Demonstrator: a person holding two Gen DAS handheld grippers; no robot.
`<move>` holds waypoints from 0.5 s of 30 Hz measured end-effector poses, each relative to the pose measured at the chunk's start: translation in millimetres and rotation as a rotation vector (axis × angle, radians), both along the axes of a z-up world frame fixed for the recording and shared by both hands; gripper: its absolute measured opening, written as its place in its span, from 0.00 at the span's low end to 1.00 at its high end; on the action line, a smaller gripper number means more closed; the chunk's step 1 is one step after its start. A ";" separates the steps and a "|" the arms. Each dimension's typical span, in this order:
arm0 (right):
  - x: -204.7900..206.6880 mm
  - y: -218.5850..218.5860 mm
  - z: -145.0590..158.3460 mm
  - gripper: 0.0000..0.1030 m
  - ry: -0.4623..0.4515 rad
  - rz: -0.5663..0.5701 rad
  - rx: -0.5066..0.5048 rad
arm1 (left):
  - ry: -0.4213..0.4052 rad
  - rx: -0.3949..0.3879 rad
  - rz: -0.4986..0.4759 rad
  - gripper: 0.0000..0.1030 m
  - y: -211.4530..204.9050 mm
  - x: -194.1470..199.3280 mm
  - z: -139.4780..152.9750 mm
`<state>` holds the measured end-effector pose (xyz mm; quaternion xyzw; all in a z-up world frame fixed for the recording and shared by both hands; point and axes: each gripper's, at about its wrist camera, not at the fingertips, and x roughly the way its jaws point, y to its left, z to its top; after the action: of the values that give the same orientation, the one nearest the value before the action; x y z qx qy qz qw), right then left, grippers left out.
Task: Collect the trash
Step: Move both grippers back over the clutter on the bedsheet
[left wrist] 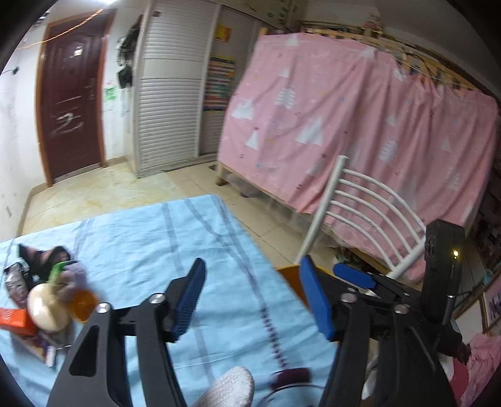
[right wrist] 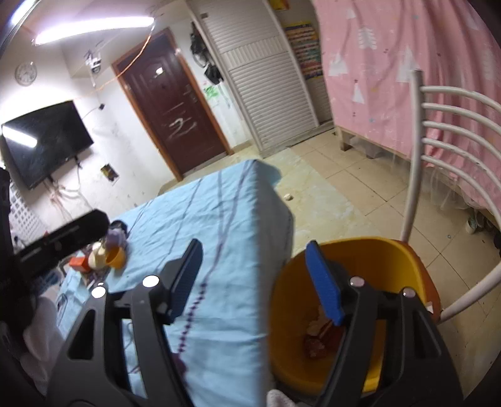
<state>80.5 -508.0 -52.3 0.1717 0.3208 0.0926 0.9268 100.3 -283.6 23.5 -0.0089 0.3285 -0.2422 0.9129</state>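
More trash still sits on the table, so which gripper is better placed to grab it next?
Probably the left gripper: it is open and empty, over the blue tablecloth nearer the trash pile. The right gripper is by the yellow bin.

light: bright ceiling tube (right wrist: 94,28), glare | blur: motion-smeared | edges: fisheye-bent, dark corners

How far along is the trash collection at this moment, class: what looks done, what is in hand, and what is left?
Done: some crumpled trash already lies inside the yellow bin beside the table. In hand: nothing; the left gripper and right gripper are both open and empty. Left: a pile of clutter, including an orange cup, sits on the blue tablecloth.
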 end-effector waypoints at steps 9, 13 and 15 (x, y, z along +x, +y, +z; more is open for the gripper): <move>21.8 56.3 3.0 0.70 0.025 0.098 -0.044 | 0.010 -0.021 0.161 0.75 84.6 11.0 5.0; 28.2 81.6 5.6 0.73 0.029 0.135 -0.061 | 0.000 -0.008 0.205 0.79 110.5 11.7 6.2; 32.0 94.6 6.9 0.73 0.032 0.154 -0.071 | -0.008 -0.001 0.220 0.79 124.7 11.8 6.6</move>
<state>112.6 -413.3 -45.4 0.1153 0.3509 0.1494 0.9172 112.1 -158.8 30.1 -0.0445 0.3218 -0.1408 0.9352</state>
